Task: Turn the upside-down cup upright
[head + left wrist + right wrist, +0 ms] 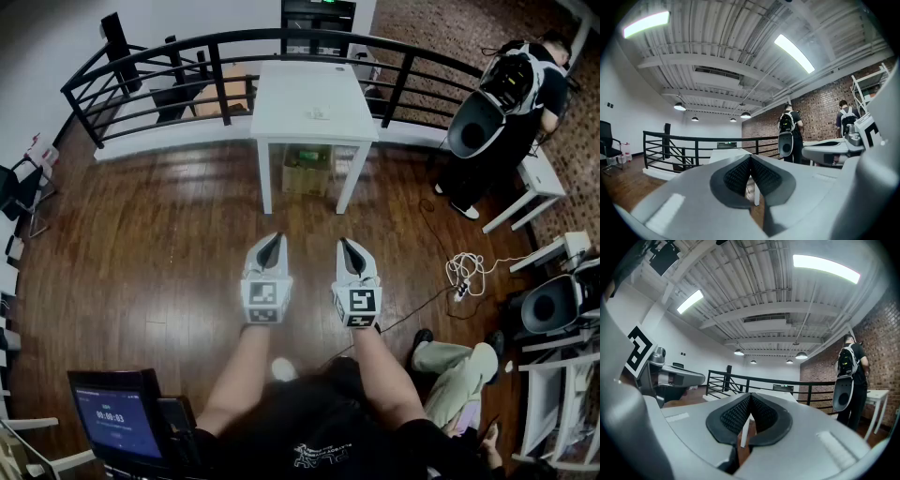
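Note:
A white table (309, 94) stands ahead of me on the wooden floor. A small pale object (319, 113) lies on its top, too small to tell whether it is the cup. My left gripper (273, 240) and right gripper (346, 244) hover side by side over the floor, well short of the table. Both are shut with nothing between the jaws. The left gripper (750, 158) looks level toward the table (726, 153). In the right gripper view, the right gripper (751, 396) also faces the table (780, 394). No cup shows in either gripper view.
A black railing (187, 56) curves behind the table. A cardboard box (307, 169) sits under it. A person with a backpack (511, 89) stands at the right by white desks (548, 187). Cables (464, 270) lie on the floor. A screen (117, 412) is at lower left.

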Demonstrator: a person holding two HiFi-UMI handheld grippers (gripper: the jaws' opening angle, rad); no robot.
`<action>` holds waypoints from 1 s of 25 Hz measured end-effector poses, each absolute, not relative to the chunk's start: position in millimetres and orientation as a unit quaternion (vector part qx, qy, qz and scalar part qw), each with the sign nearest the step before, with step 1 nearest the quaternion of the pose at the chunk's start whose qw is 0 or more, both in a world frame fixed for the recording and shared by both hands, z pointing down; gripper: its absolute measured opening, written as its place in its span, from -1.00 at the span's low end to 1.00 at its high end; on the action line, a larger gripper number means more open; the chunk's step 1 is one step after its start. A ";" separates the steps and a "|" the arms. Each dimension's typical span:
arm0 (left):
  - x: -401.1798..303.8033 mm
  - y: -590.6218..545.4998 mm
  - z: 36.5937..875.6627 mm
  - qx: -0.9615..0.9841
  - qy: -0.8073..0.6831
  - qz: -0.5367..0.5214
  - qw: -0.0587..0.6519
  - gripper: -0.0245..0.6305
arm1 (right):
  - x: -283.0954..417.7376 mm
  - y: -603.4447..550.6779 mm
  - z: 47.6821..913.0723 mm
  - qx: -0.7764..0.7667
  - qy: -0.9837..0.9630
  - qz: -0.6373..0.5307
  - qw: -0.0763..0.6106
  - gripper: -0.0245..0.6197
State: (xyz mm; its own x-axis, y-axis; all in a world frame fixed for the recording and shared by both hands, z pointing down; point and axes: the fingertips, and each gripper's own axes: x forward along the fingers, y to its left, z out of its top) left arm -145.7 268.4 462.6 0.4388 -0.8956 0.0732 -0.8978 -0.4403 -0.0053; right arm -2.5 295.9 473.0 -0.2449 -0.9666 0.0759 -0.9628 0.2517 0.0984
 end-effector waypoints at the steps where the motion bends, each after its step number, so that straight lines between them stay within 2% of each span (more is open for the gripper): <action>1: -140.4 271.0 460.8 0.850 -0.526 0.031 0.021 -0.93 | -0.2 295.3 472.5 0.612 -0.788 -0.016 0.059 -0.88; 11: -117.3 247.0 457.7 0.854 -0.518 0.035 0.012 -0.93 | 17.7 263.3 477.8 0.611 -0.789 -0.015 0.068 -0.88; 25: -68.3 117.0 449.6 0.850 -0.526 0.034 0.005 -0.93 | 59.7 129.7 466.5 0.607 -0.793 -0.013 0.045 -0.88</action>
State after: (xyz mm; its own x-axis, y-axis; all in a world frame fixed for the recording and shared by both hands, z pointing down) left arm -68.3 117.0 449.6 0.4442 -0.8937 0.0634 -0.8943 -0.4465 -0.0283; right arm 59.7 129.7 466.5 -0.2588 -0.9643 0.0555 -0.9620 0.2625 0.0752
